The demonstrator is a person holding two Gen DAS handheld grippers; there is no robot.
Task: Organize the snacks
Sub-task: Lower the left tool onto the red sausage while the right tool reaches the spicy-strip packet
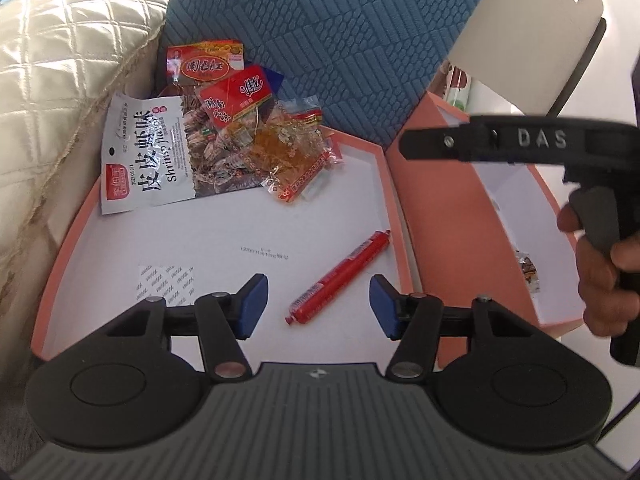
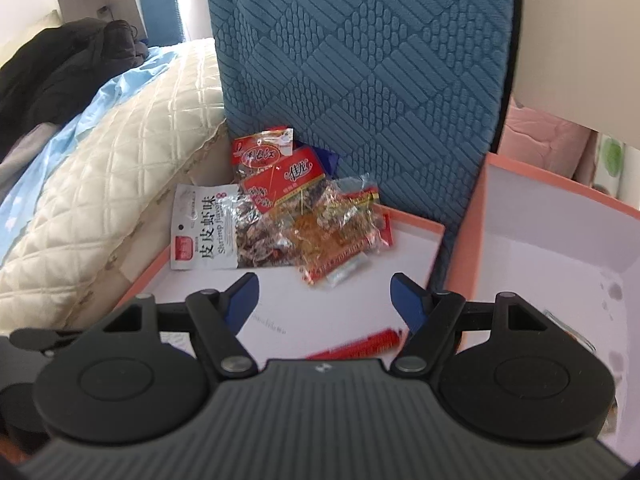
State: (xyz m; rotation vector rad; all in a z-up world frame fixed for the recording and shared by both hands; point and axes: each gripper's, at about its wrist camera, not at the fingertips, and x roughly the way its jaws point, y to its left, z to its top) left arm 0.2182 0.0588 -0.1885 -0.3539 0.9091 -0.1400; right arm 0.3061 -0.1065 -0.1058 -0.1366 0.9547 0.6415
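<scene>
Left claw (image 1: pixel 318 306) stands open above the white tray (image 1: pixel 224 240), nothing between its blue pads (image 1: pixel 252 306). A red sausage stick (image 1: pixel 340 278) lies alone, apart from the snack packets (image 1: pixel 224 136) heaped at the far corner.

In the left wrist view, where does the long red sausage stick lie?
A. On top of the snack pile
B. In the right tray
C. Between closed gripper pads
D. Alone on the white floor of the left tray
D: the red sausage stick lies by itself on the left tray, apart from the snack pile.
</scene>
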